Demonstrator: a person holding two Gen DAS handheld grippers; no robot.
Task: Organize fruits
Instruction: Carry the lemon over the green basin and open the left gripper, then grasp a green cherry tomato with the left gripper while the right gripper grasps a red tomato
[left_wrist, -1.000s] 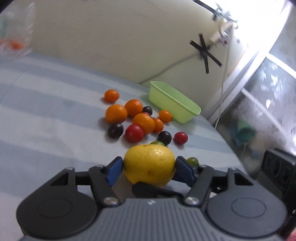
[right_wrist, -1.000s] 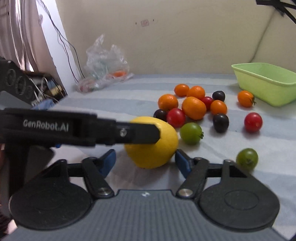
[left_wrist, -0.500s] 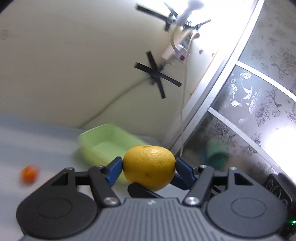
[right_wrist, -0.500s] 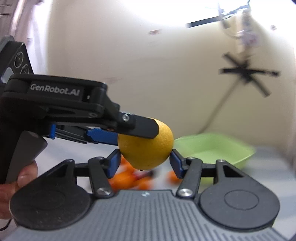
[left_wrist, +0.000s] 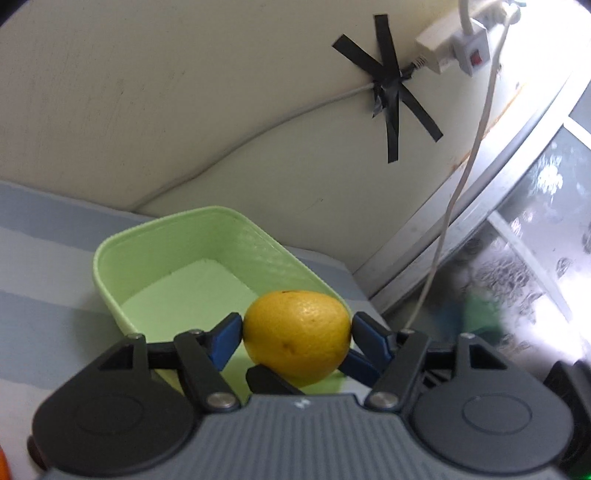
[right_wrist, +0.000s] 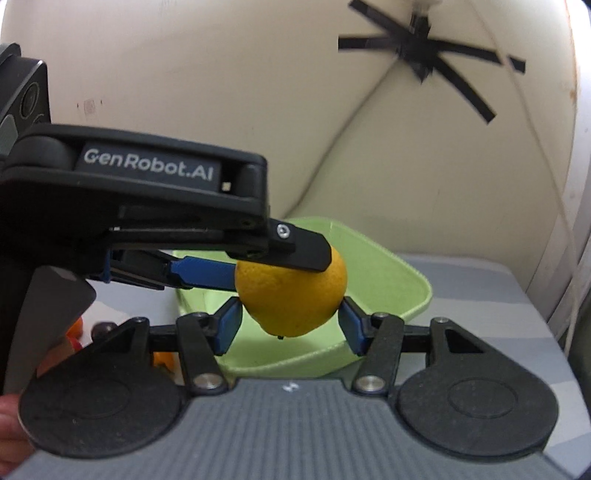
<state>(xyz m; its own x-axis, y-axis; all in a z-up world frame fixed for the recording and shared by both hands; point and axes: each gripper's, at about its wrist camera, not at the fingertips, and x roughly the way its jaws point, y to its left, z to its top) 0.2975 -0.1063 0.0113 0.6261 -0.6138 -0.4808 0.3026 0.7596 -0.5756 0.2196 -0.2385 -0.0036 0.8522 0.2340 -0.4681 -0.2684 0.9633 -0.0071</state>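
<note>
Over the green tub, both the left tongs and the right tongs were clamped on the lemon. Looked like the drop-off step; next move needed lowering, then letting go.

The lemon is yellow. The tray is light green. The cloth has grey and pale blue stripes. Both grippers have blue pads on black fingers. The tape is black on a cream wall.
</note>
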